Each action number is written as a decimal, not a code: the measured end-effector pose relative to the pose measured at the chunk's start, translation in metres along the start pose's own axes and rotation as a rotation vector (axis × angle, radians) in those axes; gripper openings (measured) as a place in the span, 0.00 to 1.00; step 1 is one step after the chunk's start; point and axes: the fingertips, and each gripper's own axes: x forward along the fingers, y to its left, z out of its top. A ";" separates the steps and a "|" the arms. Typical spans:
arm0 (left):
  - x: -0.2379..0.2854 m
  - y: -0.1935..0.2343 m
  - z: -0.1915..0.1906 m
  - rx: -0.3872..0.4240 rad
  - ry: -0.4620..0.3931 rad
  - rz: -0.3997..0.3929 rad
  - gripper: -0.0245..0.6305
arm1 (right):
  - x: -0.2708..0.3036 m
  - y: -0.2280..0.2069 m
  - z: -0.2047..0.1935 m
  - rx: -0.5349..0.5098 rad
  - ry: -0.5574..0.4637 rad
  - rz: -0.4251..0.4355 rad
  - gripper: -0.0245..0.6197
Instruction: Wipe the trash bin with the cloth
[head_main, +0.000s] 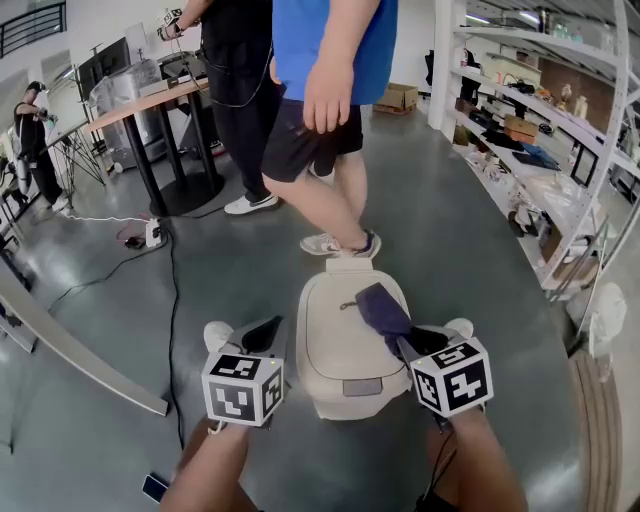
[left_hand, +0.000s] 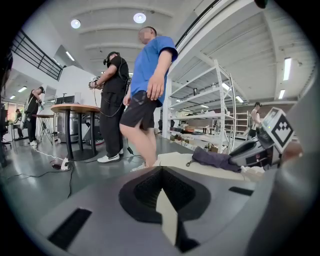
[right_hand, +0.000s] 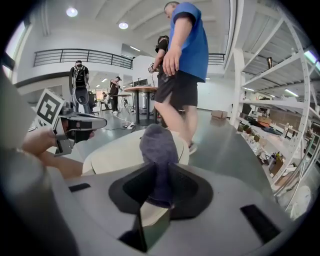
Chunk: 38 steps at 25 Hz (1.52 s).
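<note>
Right gripper view shows the right hand-held gripper (right_hand: 159, 175) clamped on a dark cloth (right_hand: 157, 145) that drapes onto the lid of the beige trash bin (right_hand: 125, 152). Head view has the bin standing on the grey floor (head_main: 220, 280). The left hand-held gripper (head_main: 262, 335) is just beside the bin's left side, jaws together and empty. A person in a blue shirt (head_main: 330, 40) stands just beyond it.

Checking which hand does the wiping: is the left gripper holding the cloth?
No, the cloth is clamped in the right gripper, while the left gripper has its jaws closed on nothing.
</note>
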 end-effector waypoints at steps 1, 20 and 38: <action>-0.001 0.000 0.000 0.001 -0.001 0.000 0.03 | 0.000 -0.002 -0.001 0.003 0.004 -0.005 0.17; -0.013 0.006 0.003 -0.001 -0.012 0.013 0.03 | -0.014 0.100 0.044 -0.109 -0.157 0.151 0.17; -0.021 0.010 -0.002 -0.012 -0.012 0.013 0.03 | -0.002 0.145 0.016 -0.262 -0.027 0.189 0.17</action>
